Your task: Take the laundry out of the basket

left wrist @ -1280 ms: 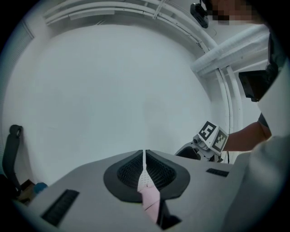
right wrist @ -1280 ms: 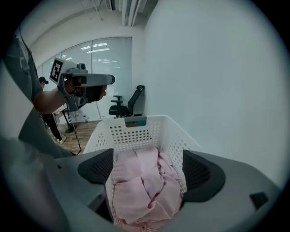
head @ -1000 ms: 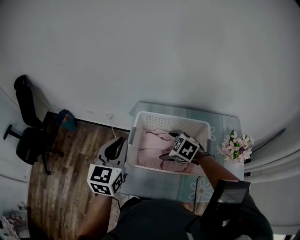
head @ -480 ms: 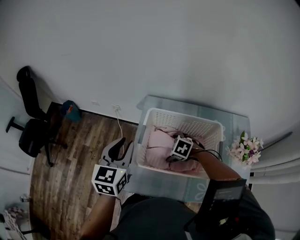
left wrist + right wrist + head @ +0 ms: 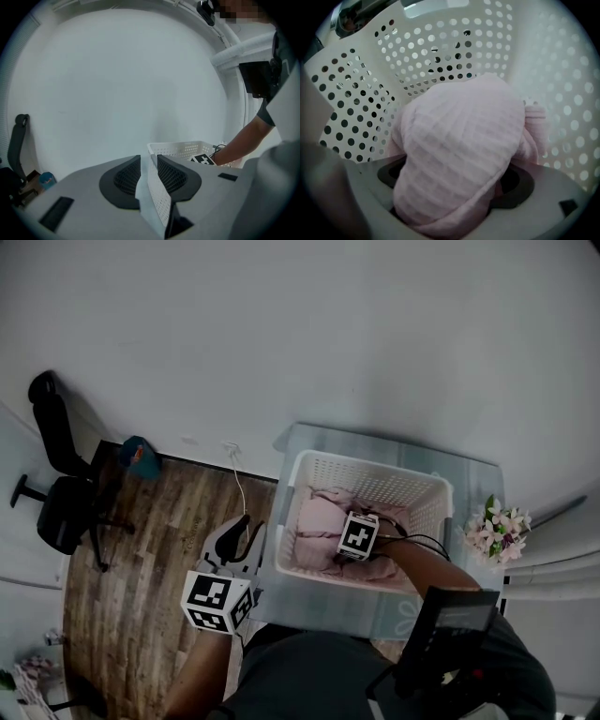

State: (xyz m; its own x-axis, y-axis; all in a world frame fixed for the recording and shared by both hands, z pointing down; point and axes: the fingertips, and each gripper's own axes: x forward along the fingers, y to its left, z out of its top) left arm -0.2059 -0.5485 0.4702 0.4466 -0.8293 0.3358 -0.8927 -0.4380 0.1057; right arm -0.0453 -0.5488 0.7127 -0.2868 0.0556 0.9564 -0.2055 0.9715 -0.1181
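Observation:
A white perforated laundry basket (image 5: 361, 465) stands on a small table and holds pink laundry (image 5: 317, 521). My right gripper (image 5: 339, 545) reaches down into the basket, its marker cube just above the cloth. In the right gripper view a thick fold of the pink laundry (image 5: 459, 136) bulges up between the wide-spread jaws of the right gripper (image 5: 454, 187), with the basket wall (image 5: 440, 47) behind. My left gripper (image 5: 242, 532) hangs outside the basket's left side. In its own view the left gripper (image 5: 149, 161) has its jaws nearly together on a thin white dotted sheet (image 5: 157, 197).
A bunch of pink and white flowers (image 5: 497, 531) stands at the table's right end. A black office chair (image 5: 56, 484) and a teal object (image 5: 139, 456) sit on the wooden floor to the left. A white cable (image 5: 236, 479) runs down by the basket's left corner.
The right gripper has gone lower and slightly left into the basket, onto the pink laundry. The left gripper has stayed beside the basket.

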